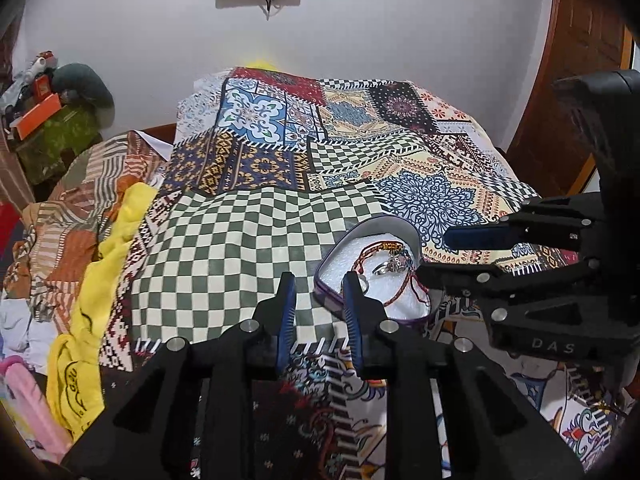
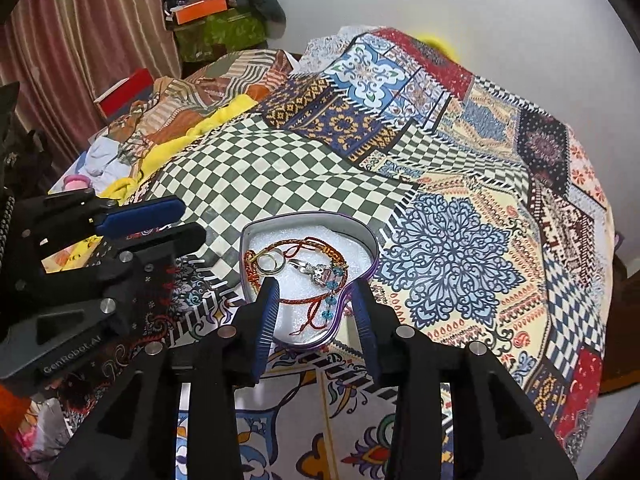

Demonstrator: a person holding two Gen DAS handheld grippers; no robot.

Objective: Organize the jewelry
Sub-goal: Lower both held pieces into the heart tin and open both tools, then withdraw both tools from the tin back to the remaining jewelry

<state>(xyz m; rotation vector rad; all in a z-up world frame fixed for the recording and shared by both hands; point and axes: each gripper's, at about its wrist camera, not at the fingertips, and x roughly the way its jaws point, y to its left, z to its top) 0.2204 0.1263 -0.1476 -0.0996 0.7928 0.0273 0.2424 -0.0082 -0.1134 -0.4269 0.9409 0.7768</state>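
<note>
A heart-shaped purple-rimmed jewelry box (image 2: 256, 232) with white foam lining lies open on the patterned bedspread; it also shows in the left wrist view (image 1: 332, 254). Inside lie a red braided bracelet (image 2: 308, 300), gold rings (image 2: 270, 262), a silver ring (image 2: 316, 270) and blue beads (image 2: 330, 300). My right gripper (image 2: 316, 292) is open and empty, just above the box's near end. My left gripper (image 1: 318, 284) is open and empty, left of the box, and shows in the right wrist view (image 2: 176, 220). The right gripper shows in the left wrist view (image 1: 436, 252).
The patchwork bedspread (image 2: 452, 240) covers the bed. Crumpled clothes and a yellow cloth (image 1: 120, 248) lie along the bed's left side. Boxes are stacked in the far left corner (image 2: 208, 4). A wooden door (image 1: 576, 80) stands at right.
</note>
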